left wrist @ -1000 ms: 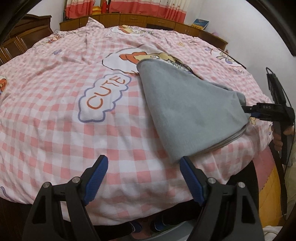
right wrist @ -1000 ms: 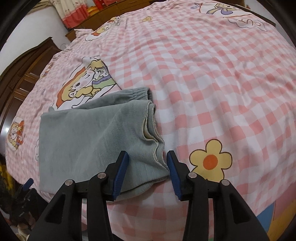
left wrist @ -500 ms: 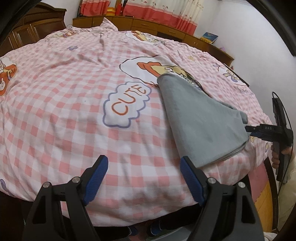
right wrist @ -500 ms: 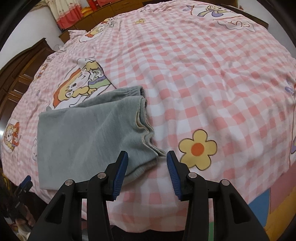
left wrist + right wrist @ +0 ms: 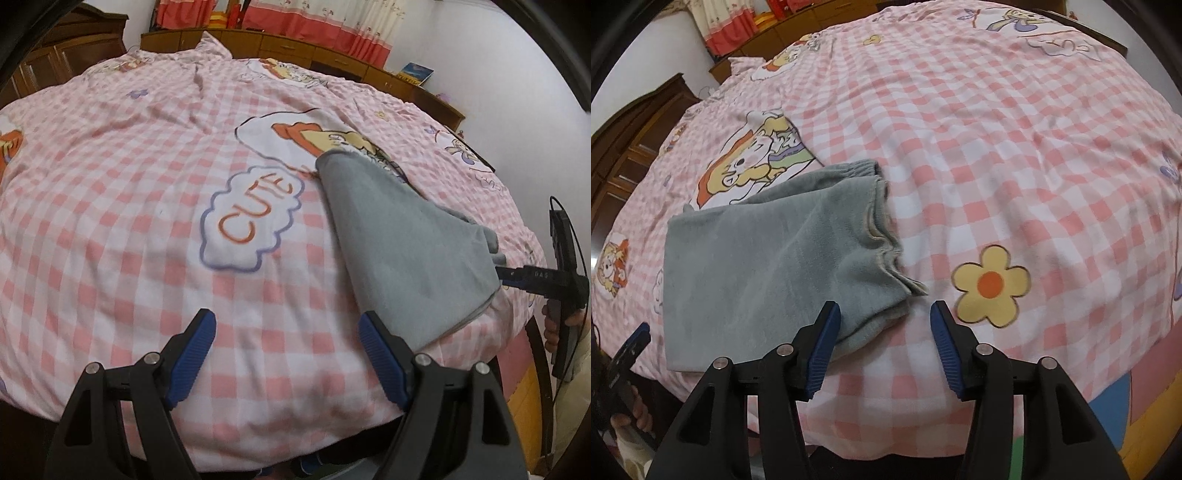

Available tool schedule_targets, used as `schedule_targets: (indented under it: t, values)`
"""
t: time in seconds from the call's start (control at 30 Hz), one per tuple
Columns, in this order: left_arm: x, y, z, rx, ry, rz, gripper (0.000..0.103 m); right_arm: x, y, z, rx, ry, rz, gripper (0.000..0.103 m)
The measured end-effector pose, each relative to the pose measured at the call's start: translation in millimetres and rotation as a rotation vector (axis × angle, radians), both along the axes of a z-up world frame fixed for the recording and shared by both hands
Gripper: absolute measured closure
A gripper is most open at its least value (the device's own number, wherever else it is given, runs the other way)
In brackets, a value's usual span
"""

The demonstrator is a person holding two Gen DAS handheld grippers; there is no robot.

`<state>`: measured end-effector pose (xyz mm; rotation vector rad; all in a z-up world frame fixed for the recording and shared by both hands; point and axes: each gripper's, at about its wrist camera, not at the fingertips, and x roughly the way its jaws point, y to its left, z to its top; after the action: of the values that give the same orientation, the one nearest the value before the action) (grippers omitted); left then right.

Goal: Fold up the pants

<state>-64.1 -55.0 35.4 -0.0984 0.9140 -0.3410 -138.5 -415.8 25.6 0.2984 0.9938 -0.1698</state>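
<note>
The grey pants (image 5: 399, 240) lie folded into a flat stack on the pink checked bed cover, near the bed's front edge. In the right wrist view the pants (image 5: 768, 266) show layered hems at their right side. My left gripper (image 5: 286, 358) is open and empty, just left of the stack's near corner. My right gripper (image 5: 882, 339) is open and empty, just short of the stack's hem corner. The right gripper also shows in the left wrist view (image 5: 517, 277) beside the pants' far end. A fingertip of the left gripper shows in the right wrist view (image 5: 637, 338).
The bed cover (image 5: 147, 184) has a "CUTE" cloud print (image 5: 255, 218) left of the pants and a yellow flower print (image 5: 991, 282) right of them. Wooden cabinets (image 5: 295, 44) and curtains stand behind the bed. The bed edge drops off just below both grippers.
Both grippers have drawn back from the folded pants toward the bed's edge. The pants lie still and have kept their shape. Both grippers have stayed open.
</note>
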Motion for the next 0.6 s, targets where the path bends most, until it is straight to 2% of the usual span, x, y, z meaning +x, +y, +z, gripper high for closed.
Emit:
schedule_targets:
  t: [0.3,0.33,0.37,0.4,0.43,0.5,0.57,0.6]
  values:
    - [31.2,-36.1,14.4,-0.014,-0.031,-0.069,0.020,0.3,-4.1,-2.6,0.080,-0.032,0.001,0.052]
    - [34.5,-40.3,14.8,-0.015,-0.029,-0.076,0.020,3.7,-2.1,-3.0,0.066,-0.030,0.001,0.054]
    - [37.9,-44.6,14.9,-0.017,-0.028,-0.084,0.020,5.4,-0.4,-2.1,0.052,-0.031,-0.007,0.075]
    - [42.9,-51.2,14.9,-0.016,-0.027,-0.092,0.020,5.5,0.3,0.8,0.036,-0.031,-0.019,0.080]
    - [46.4,-55.7,14.2,-0.014,-0.029,-0.095,0.020,1.6,0.7,6.7,0.039,-0.054,-0.026,0.081]
    - [55.2,-65.0,11.8,-0.009,-0.032,-0.097,0.020,-7.5,2.3,16.5,0.028,-0.075,-0.024,0.092]
    - [64.6,-73.9,5.7,0.008,-0.021,-0.090,0.020,-14.9,1.4,15.3,0.032,-0.058,-0.008,0.091]
    - [69.8,-78.9,0.7,0.019,-0.007,-0.090,0.020,-15.5,0.5,7.0,0.013,-0.020,-0.001,0.091]
